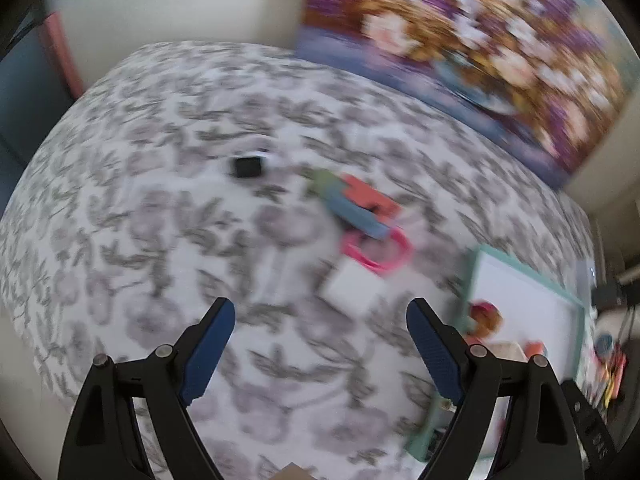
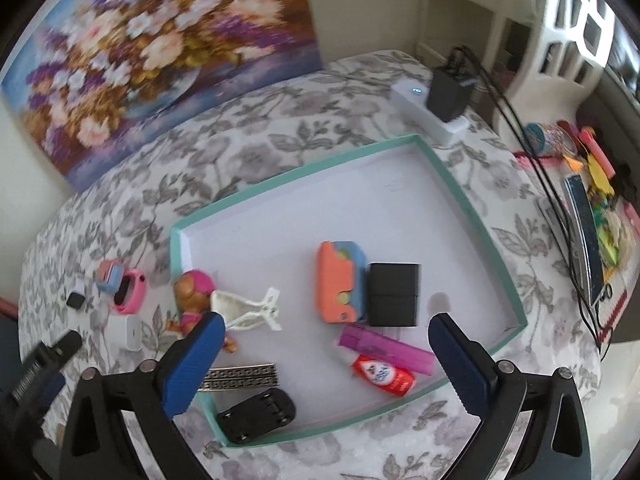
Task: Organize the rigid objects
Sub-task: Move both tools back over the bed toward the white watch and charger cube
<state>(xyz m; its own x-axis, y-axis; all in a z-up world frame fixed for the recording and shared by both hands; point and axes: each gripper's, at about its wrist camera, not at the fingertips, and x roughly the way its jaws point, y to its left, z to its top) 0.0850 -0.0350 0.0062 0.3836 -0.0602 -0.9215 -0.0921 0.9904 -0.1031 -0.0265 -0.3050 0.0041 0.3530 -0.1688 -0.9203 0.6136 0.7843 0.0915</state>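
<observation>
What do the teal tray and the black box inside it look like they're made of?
Teal tray: likely cardboard, matte; thin straight folded walls, flat white floor. Black box: matte, sharp-edged, with a seam across it; plastic or coated card, can't tell which.

Soft, even daylight fills both views, bright without harsh glare. The left wrist view is heavily motion-blurred: beyond its sharp left gripper (image 1: pixel 320 312), the floral tablecloth (image 1: pixel 160 220) smears. The right wrist view is crisper; ahead of the right gripper (image 2: pixel 324 330), shadows inside the tray (image 2: pixel 472 204) are faint. Fisheye bending curves the edges, dark at the corners.
</observation>
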